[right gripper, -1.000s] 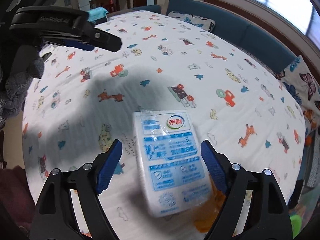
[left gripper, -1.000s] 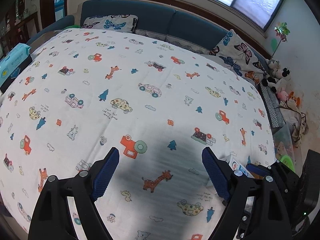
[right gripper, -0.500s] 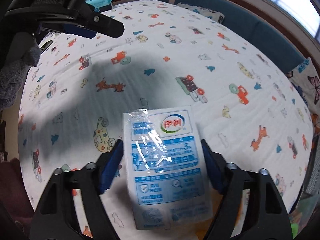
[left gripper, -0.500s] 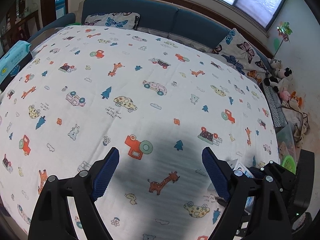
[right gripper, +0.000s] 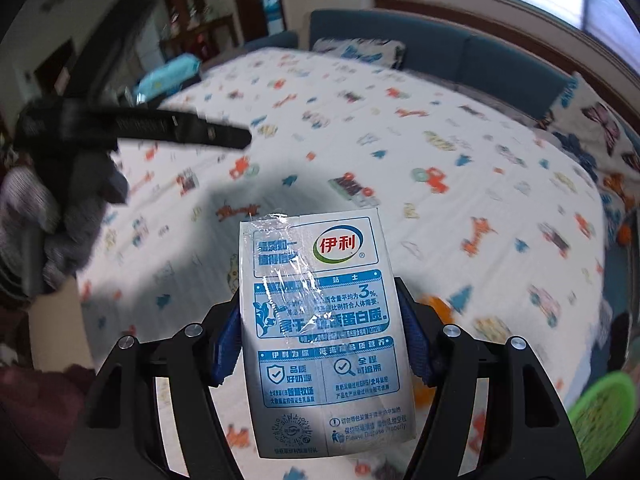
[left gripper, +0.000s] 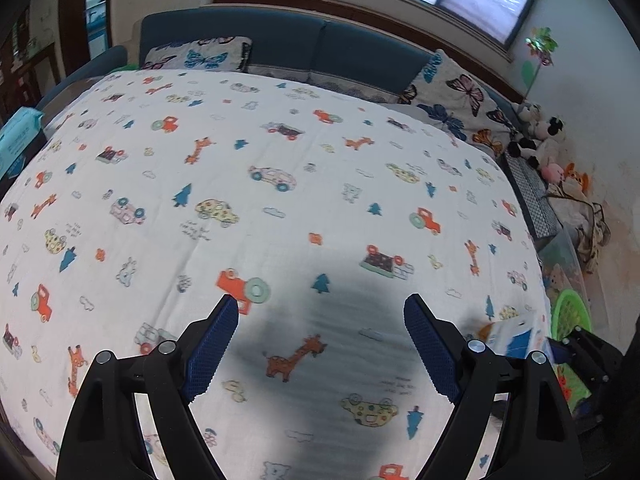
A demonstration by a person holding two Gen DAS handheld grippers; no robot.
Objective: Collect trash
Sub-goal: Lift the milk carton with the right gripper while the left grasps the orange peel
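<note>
My right gripper [right gripper: 320,324] is shut on a white and blue milk carton [right gripper: 320,320] with a clear straw wrapper on its face, and holds it above the patterned cloth [right gripper: 440,184]. The carton also shows in the left wrist view [left gripper: 516,336], at the right edge, blurred. My left gripper [left gripper: 320,340] is open and empty, low over the patterned cloth [left gripper: 280,200]. It appears in the right wrist view [right gripper: 180,132] at the upper left, blurred.
A blue sofa [left gripper: 320,48] with butterfly cushions [left gripper: 460,108] lines the far side. A pack of wipes [left gripper: 18,136] lies at the left edge. A green basket [left gripper: 570,312] and soft toys [left gripper: 544,140] are on the floor at the right.
My right gripper closed on the milk carton and lifted it off the cloth. My left gripper stayed open and tilted up slightly.
</note>
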